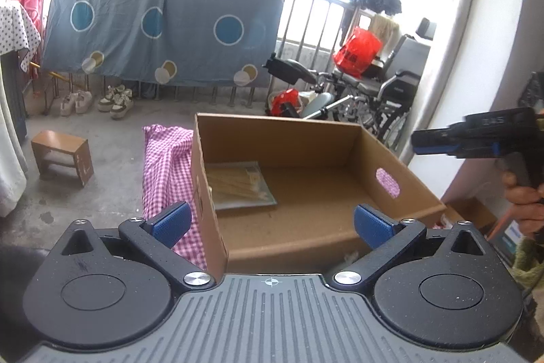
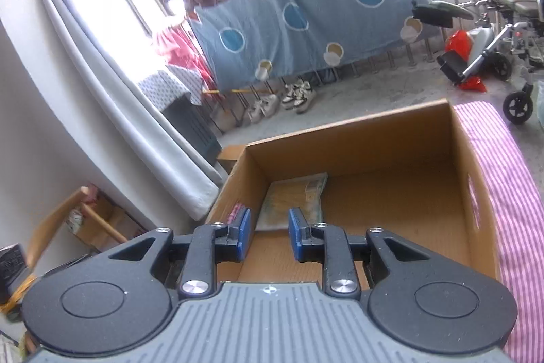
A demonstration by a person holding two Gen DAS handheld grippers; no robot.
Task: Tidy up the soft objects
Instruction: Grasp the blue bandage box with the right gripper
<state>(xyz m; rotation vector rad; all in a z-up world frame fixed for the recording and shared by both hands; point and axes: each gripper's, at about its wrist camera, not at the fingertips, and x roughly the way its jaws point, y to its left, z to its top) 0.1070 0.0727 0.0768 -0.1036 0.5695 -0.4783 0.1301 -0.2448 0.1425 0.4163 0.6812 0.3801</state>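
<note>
While both grippers' jaws gape empty, a clear packet (image 1: 239, 184) lies in the corrugated box (image 1: 340, 227)

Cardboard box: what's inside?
One flat clear packet of tan material lies on the cardboard box floor against a wall. The near corner is hidden by the hand-held gripper.

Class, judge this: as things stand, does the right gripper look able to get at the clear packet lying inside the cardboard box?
Probably yes: the right gripper is above the open-topped box, empty, with nothing covering the packet.
</note>
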